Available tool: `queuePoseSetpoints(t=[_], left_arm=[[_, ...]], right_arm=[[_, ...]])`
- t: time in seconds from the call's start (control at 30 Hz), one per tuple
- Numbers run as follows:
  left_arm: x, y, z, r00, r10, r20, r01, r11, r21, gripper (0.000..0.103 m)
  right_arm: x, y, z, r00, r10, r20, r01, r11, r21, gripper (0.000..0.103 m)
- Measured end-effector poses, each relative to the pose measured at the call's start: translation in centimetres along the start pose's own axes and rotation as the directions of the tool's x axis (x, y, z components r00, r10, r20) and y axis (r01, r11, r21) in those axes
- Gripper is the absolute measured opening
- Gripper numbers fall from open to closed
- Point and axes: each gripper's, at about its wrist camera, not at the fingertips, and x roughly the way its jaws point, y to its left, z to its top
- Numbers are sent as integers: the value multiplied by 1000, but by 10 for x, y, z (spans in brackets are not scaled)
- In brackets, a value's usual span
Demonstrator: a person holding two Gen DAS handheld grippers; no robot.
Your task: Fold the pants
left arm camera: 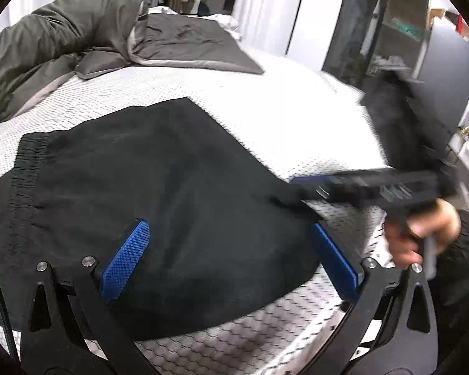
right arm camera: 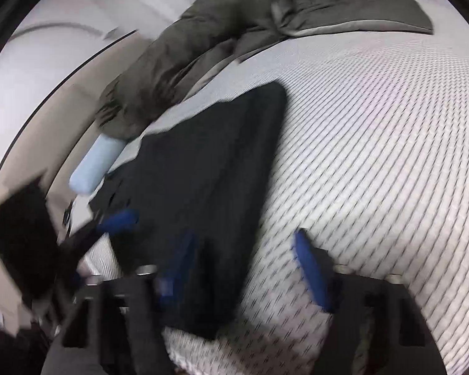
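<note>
covering most of both views, the bed (left arm camera: 265,100) shows a white mattress with a dotted quilted pattern, and it carries everything else in the scene. bunched along its far side lies a grey-green duvet (left arm camera: 65,40), partly heaped and partly spread flat toward the head of the bed. on the near part of the mattress lie the black pants (left arm camera: 159,193), folded into a compact flat shape with the gathered waistband on the left of the left wrist view and a rounded folded edge nearest the camera. a pale blue roll (right arm camera: 93,168), its nature unclear, rests at the bed's left edge just beside the pants and touching the duvet in the right wrist view.

the left gripper (left arm camera: 231,256) hangs over the near part of the pants with its blue-padded jaws spread wide, cloth showing below and between them but neither pad pressing on it. the right gripper (right arm camera: 247,268) is blurred; its jaws stand apart, the left one over the pants' near corner, the right one over bare mattress, gripping nothing. in the left wrist view it reaches in from the right, held in a person's hand (left arm camera: 422,234), its tip at the pants' right edge.
</note>
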Motion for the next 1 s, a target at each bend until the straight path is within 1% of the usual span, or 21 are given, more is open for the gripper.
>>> queuePoseSetpoints(t=[0.03,0.07,0.1,0.2,0.3,0.4,0.5,0.53,0.6,0.63,0.67,0.7,0.77,0.83,0.87,0.9,1.0], left_arm=[[3,2,-1,1000,23,-8,-23,1000,3,102],[5,5,-1,999,38,-12,-38,999,0,102],[7,9,-2,999,49,-18,-49,999,-7,102],[13,21,-1,997,65,-34,-67,996,-59,102],[20,27,2,997,69,-40,-72,994,-83,102],[25,22,4,996,73,-42,-76,994,-76,102],[25,12,3,997,70,-33,-72,996,-47,102],[26,10,3,997,67,-32,-68,997,-41,102],[28,5,3,998,60,-33,-61,998,-24,102],[30,1,3,997,67,-39,-68,998,-14,102],[32,0,3,996,75,-45,-75,997,-9,102],[35,-1,3,995,86,-54,-87,996,-5,102],[40,-1,2,992,100,-71,-101,995,-14,102],[41,3,2,992,97,-77,-100,994,-37,102],[42,4,2,992,97,-78,-101,994,-45,102],[43,5,3,992,99,-77,-103,993,-54,102],[43,9,3,992,105,-74,-110,992,-64,102]], right_arm=[[1,4,-4,1000,21,2,-21,1000,-7,47],[-6,6,-17,999,48,0,-48,999,-11,38],[-4,8,-22,998,68,-19,-68,998,-14,32],[-5,14,-35,996,79,-33,-80,996,-41,27],[-6,20,-50,995,89,-46,-91,994,-55,25],[-9,27,-62,993,97,-71,-102,992,-69,26],[-22,23,-61,993,120,-21,-121,992,-26,26],[-27,21,-59,993,119,5,-119,993,-16,28],[-34,19,-59,992,121,27,-120,993,-7,31],[-28,22,-54,992,124,31,-124,992,-3,32],[-26,23,-54,991,129,29,-129,992,1,37],[-25,21,-53,991,132,21,-132,991,2,39],[-11,23,-48,992,128,10,-128,992,11,39],[1,26,-44,994,112,11,-112,994,17,21],[1,26,-46,994,109,7,-109,994,18,16],[3,27,-45,994,108,3,-108,994,27,13],[-15,29,-53,990,139,5,-139,990,10,8]])
